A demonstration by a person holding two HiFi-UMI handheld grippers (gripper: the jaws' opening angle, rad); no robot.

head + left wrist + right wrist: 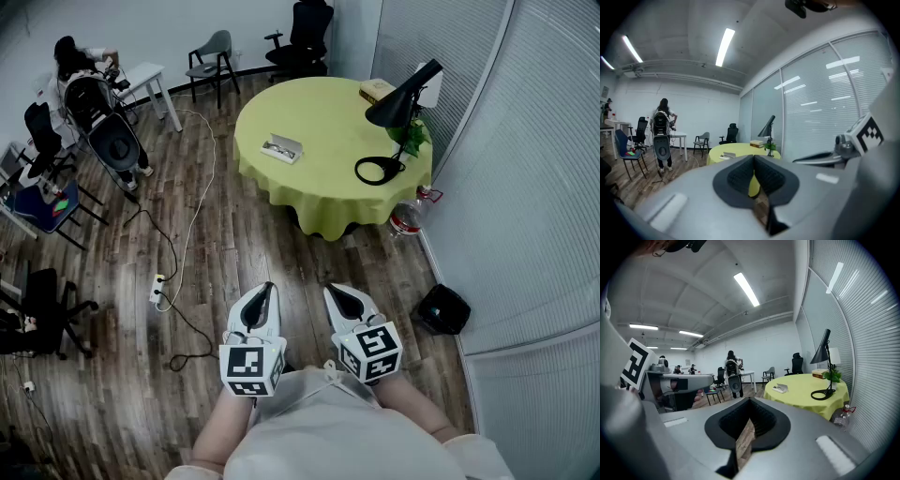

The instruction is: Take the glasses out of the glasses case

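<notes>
office: swivel chair (300, 37), blinded glass partition (525, 187)

Round table (323, 187) (yellow cloth): glasses case (281, 149), black lamp (401, 101), book (377, 90), plant (411, 139).

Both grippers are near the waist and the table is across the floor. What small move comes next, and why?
Probably step toward the round table until the glasses case on it comes within reach. It lies well across the floor from the left gripper and the right gripper, both shut and empty.
</notes>
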